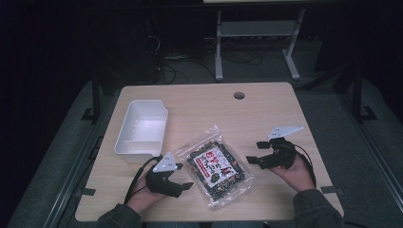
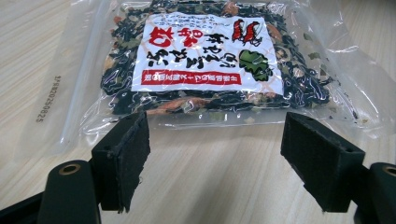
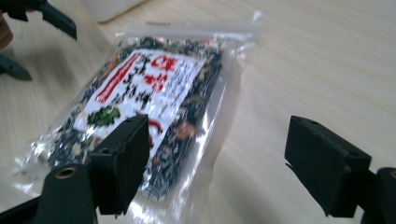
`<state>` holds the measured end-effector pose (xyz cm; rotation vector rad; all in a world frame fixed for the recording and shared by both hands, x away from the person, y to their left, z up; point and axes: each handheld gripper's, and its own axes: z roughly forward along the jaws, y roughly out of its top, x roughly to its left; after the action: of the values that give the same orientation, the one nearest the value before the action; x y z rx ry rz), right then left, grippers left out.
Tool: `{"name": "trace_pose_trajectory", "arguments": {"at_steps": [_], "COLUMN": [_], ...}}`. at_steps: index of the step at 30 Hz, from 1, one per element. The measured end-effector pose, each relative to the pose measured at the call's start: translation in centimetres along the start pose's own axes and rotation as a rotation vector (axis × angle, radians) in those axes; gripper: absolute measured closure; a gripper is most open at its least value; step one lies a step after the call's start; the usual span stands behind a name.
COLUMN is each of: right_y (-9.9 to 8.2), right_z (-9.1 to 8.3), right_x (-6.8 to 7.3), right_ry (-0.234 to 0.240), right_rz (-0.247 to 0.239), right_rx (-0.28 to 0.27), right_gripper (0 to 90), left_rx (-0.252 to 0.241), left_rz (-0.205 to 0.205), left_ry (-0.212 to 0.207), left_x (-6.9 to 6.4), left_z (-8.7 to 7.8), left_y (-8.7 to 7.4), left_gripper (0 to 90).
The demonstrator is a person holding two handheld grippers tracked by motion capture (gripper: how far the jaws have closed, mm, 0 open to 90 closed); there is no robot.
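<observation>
1. A white plastic tub [image 1: 141,130] sits left of centre on the worktop [image 1: 199,107].
2. The left gripper [image 1: 182,176], lower left, has its fingers [image 2: 122,156] spread wide, gripping nothing.
3. The clear packet of dried seaweed mix [image 1: 217,166] lies flat at centre, between both grippers.
4. The right gripper [image 1: 255,152], lower right, is wide open and empty, just beside the packet.

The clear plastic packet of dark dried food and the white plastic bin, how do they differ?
The clear plastic packet lies flat, full of dark flakes under a red and white label; the white plastic bin stands open and empty. The packet lies askew between the grippers; the bin sits off to the left. Both rest on the wooden table.
</observation>
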<state>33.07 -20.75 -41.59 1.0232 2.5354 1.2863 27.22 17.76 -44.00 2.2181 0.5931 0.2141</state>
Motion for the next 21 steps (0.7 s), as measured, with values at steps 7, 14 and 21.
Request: {"name": "trace_pose_trajectory", "arguments": {"at_steps": [7, 14, 21], "right_y": [3.6, 6.7, 9.7], "right_z": [1.0, 2.8, 4.8], "right_x": [-0.6, -1.6, -2.7], "right_ry": [0.022, 0.046, 0.064], "right_rz": [-0.034, -0.041, -0.034], "right_rx": [0.029, 0.063, 0.105], "right_gripper": [22.0, 22.5, 23.0], "left_rx": [-0.004, -0.015, -0.01], "left_rz": [0.007, 0.006, 0.011], "left_ry": [0.001, -0.003, -0.013], "left_x": [-0.1, -0.2, -0.2], "left_z": [0.3, 0.8, 1.3], "left_y": [0.4, 0.8, 1.1], "left_gripper": [24.9, 28.4, 30.3]}}
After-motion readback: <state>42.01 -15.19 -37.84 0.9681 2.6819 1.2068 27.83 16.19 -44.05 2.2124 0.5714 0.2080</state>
